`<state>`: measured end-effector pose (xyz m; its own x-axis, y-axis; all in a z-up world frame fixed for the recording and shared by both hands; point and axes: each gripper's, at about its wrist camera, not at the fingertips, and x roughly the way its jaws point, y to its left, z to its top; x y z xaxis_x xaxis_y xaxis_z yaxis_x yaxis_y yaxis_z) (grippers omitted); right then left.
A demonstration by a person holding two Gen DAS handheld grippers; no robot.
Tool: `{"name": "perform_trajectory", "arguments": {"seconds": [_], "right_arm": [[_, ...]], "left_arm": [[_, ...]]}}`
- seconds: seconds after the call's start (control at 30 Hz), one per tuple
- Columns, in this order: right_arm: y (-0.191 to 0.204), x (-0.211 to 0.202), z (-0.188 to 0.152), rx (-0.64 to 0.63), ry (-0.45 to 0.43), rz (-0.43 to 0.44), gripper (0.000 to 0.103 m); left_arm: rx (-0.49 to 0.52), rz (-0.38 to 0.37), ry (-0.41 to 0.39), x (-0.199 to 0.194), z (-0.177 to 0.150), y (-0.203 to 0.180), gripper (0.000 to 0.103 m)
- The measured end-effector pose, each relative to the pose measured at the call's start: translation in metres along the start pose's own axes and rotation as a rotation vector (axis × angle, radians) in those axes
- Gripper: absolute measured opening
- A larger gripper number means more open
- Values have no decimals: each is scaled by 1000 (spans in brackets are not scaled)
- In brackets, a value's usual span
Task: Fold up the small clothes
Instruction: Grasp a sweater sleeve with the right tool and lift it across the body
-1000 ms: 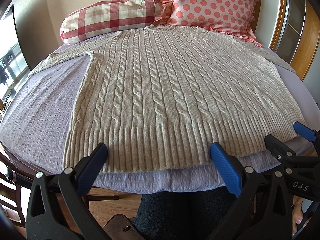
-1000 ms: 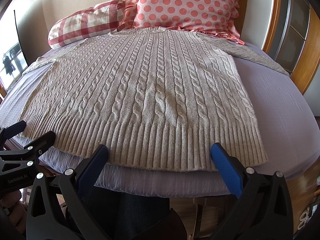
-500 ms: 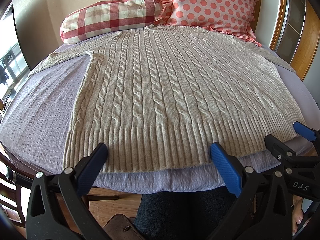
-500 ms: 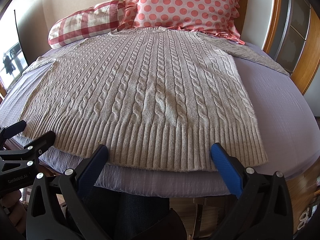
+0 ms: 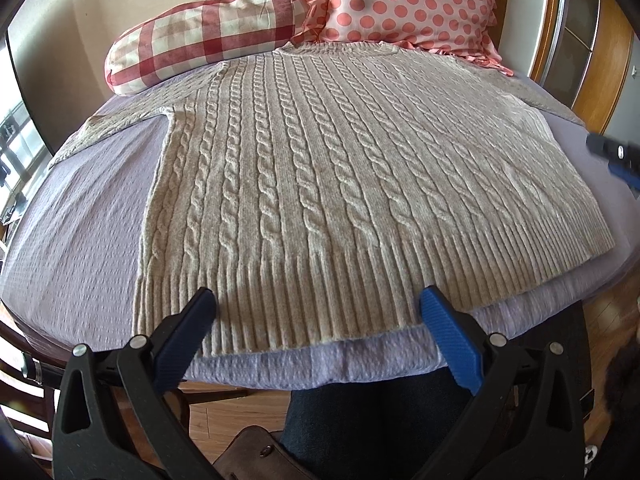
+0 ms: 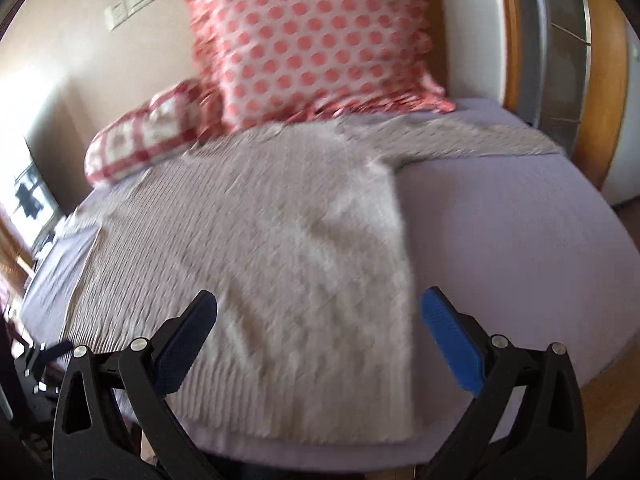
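A beige cable-knit sweater (image 5: 340,184) lies flat on a lavender bed (image 5: 80,240), front up, sleeves spread to both sides. My left gripper (image 5: 316,320) is open and empty, just over the ribbed hem near the bed's front edge. My right gripper (image 6: 316,320) is open and empty, above the sweater's right side edge (image 6: 304,264); that view is blurred by motion. The right sleeve (image 6: 480,140) stretches toward the headboard side. The right gripper's tip (image 5: 616,160) shows at the right edge of the left wrist view.
A red-checked bolster (image 5: 200,36) and a pink polka-dot pillow (image 5: 408,4) lean at the head of the bed, touching the collar. A wooden bed frame (image 6: 600,80) rises on the right. Wooden floor and a dark-trousered leg (image 5: 360,420) lie below the front edge.
My right gripper has swung up and to the right, from the hem to over the sweater's right side. My left gripper has moved slightly forward over the hem. The sweater has not moved.
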<state>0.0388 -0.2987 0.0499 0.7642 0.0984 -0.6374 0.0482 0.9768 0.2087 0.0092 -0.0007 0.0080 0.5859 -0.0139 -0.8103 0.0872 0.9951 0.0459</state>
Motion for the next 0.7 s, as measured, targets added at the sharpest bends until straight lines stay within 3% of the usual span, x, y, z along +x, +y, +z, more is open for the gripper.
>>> {"name": "perform_trajectory", "arguments": {"seconds": [0.2, 0.27, 0.33, 0.37, 0.4, 0.53, 0.7], "right_arm": [[-144, 27, 102, 288, -99, -180, 102], [-195, 45, 125, 414, -99, -221, 88], [-242, 66, 141, 528, -70, -246, 68], [-264, 77, 146, 587, -54, -255, 56], [-282, 86, 147, 642, -47, -269, 50], [-335, 124, 143, 835, -15, -259, 38], [-366, 150, 136, 974, -23, -230, 23]], "left_arm": [[-19, 8, -100, -9, 38, 18, 101], [-41, 17, -140, -11, 55, 26, 101], [-61, 12, -177, -11, 73, 36, 101], [-69, 8, -192, -10, 80, 40, 101], [-78, 5, -208, -9, 87, 44, 101], [-130, -13, -247, 0, 105, 61, 101], [-260, -155, -264, 17, 109, 89, 101]]}}
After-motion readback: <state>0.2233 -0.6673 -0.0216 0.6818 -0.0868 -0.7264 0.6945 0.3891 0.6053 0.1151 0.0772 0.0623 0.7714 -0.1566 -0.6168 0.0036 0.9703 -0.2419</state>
